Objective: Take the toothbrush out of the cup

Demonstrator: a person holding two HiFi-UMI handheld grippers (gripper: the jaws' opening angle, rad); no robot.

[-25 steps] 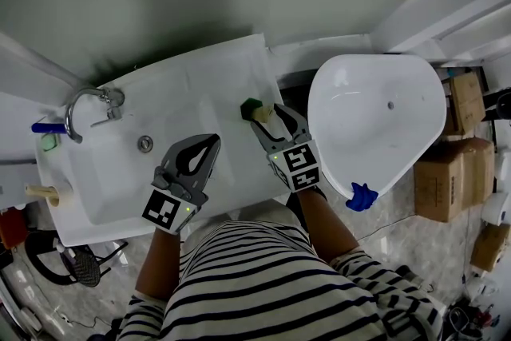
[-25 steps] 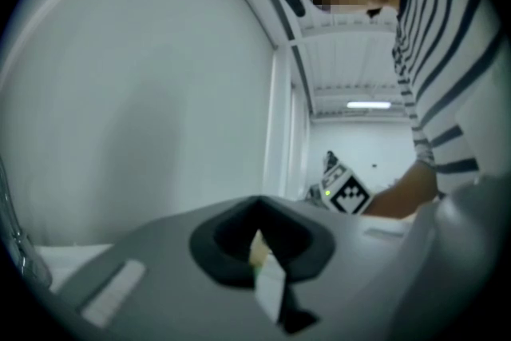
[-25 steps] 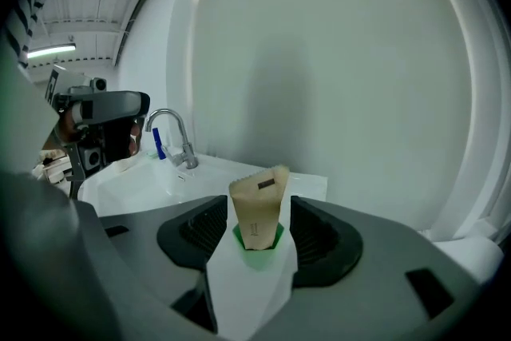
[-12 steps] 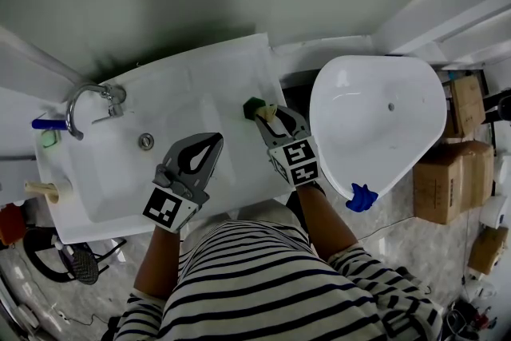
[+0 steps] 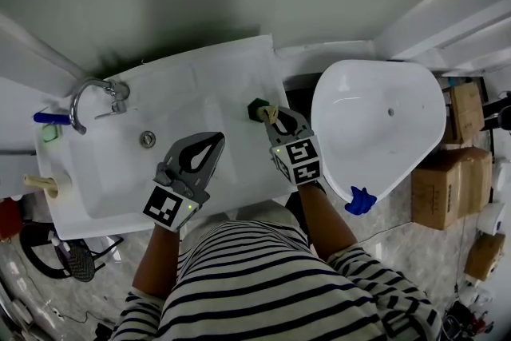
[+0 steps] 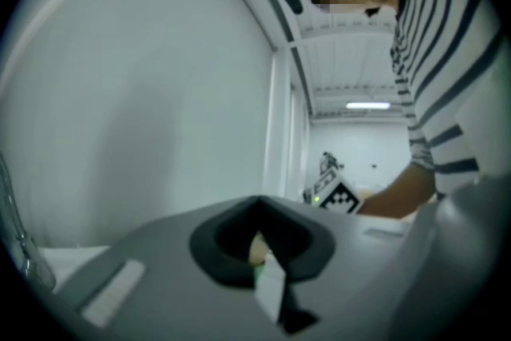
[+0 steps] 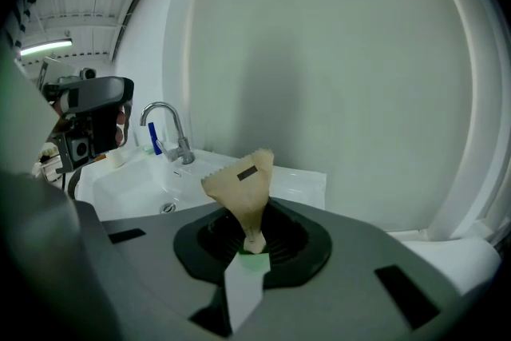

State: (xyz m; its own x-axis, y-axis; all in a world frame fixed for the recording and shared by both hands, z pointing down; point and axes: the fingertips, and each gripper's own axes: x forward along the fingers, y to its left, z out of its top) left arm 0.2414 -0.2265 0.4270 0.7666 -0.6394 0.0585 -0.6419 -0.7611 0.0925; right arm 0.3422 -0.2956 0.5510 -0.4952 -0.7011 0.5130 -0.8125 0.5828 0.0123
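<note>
The right tool (image 7: pixel 252 240) has just been closing and grips the narrow neck of the tan toothbrush (image 7: pixel 239 186). The brush's broad, saw-edged top stands up above the jaws. To lift it well, I judge the grip should hold firm while the tool rises along the brush's own lean. That way the shaft slides free without dragging or tipping the dark green cup (image 5: pixel 256 107). The tool should swing aside only once the brush's foot clears the rim. The left tool (image 5: pixel 212 141) hangs clenched and empty over the white tabletop (image 5: pixel 215 80), near enough to steady the cup if it rocks.

The right gripper view shows the pinch closely, but no cup. The head view places the cup near the tabletop's back right corner, with the brush's tan top just beside it on the tool's side. It is too small there to tell how much of the brush sits inside.
</note>
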